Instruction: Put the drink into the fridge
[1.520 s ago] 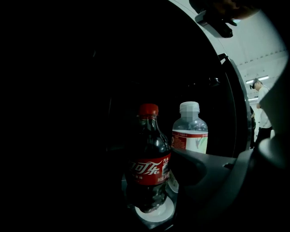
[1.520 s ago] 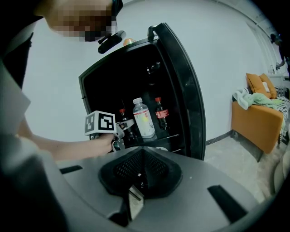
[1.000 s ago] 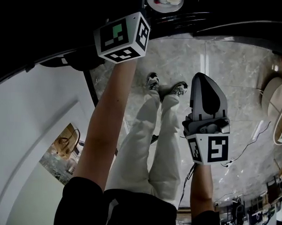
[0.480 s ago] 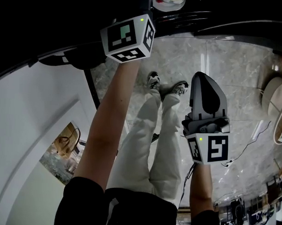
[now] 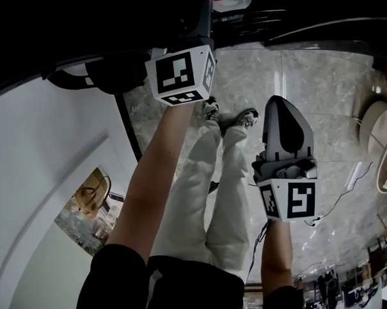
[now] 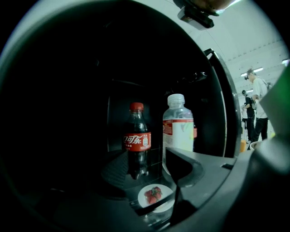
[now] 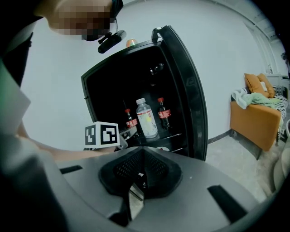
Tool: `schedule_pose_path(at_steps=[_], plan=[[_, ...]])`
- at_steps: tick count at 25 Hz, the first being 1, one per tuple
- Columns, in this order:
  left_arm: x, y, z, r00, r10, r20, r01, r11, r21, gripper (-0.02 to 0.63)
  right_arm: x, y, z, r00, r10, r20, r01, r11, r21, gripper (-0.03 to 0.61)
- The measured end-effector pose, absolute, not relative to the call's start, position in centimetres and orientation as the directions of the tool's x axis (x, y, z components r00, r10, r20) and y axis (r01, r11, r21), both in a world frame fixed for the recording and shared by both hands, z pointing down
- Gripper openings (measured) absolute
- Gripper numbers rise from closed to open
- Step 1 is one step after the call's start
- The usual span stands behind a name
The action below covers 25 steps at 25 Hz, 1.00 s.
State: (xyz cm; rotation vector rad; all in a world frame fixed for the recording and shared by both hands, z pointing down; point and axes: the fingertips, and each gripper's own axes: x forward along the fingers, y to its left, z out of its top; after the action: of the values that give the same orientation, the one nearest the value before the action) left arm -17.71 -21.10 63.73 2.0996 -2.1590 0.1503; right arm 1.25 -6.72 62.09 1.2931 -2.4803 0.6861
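Note:
The black fridge [image 7: 136, 77] stands open, its door [image 7: 188, 90] swung to the right. On its shelf are a cola bottle [image 6: 137, 138], a pale drink bottle with a white cap [image 6: 178, 129] and, in the right gripper view, a second cola bottle [image 7: 163, 113]. My left gripper [image 6: 142, 166] is inside the fridge. Its jaws have just been closing a little but stand open, the near cola bottle upright between their tips with gaps on both sides. Its marker cube [image 5: 179, 76] shows at the fridge mouth. My right gripper [image 7: 141, 176] hangs back, shut and empty.
A plate of strawberries [image 6: 154, 195] sits on the shelf below the bottles. An orange sofa [image 7: 253, 118] stands to the right of the fridge. A round stool [image 5: 377, 130] and a cable [image 5: 345, 189] are on the marble floor. People [image 6: 258, 104] stand far off.
The left gripper's cube has slid right and back toward me from the fridge opening. The right gripper has stayed where it was.

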Motion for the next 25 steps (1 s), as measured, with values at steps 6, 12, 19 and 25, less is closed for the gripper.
schedule_pose_path(at_steps=[6,12,19,25], plan=[[-16.0,-17.3,63.1,0.044,-0.985,0.169,-0.999,-0.042,0.012,0.045,1.5,-6.9,60.5,-0.563,-0.733,0.381,-0.826,0.493,-0.274,0.014],[-13.5,-14.1,61.2,0.163,-0.969,0.183,-0.986,-0.156,0.052,0.009,1.4,-6.5,59.1,-0.558,-0.742,0.373,-0.830,0.493,-0.262,0.014],[-9.7,-10.3,59.2,0.282,-0.943,0.176,-0.958,-0.266,0.110,0.009,1.3,-6.1,57.0,-0.539,-0.761,0.362,-0.842,0.469,-0.268,0.014],[-6.8,-7.5,56.7,0.372,-0.911,0.179,-0.924,-0.347,0.159,0.009,2.4,-4.7,55.6,-0.495,-0.788,0.366,-0.866,0.416,-0.277,0.014]])
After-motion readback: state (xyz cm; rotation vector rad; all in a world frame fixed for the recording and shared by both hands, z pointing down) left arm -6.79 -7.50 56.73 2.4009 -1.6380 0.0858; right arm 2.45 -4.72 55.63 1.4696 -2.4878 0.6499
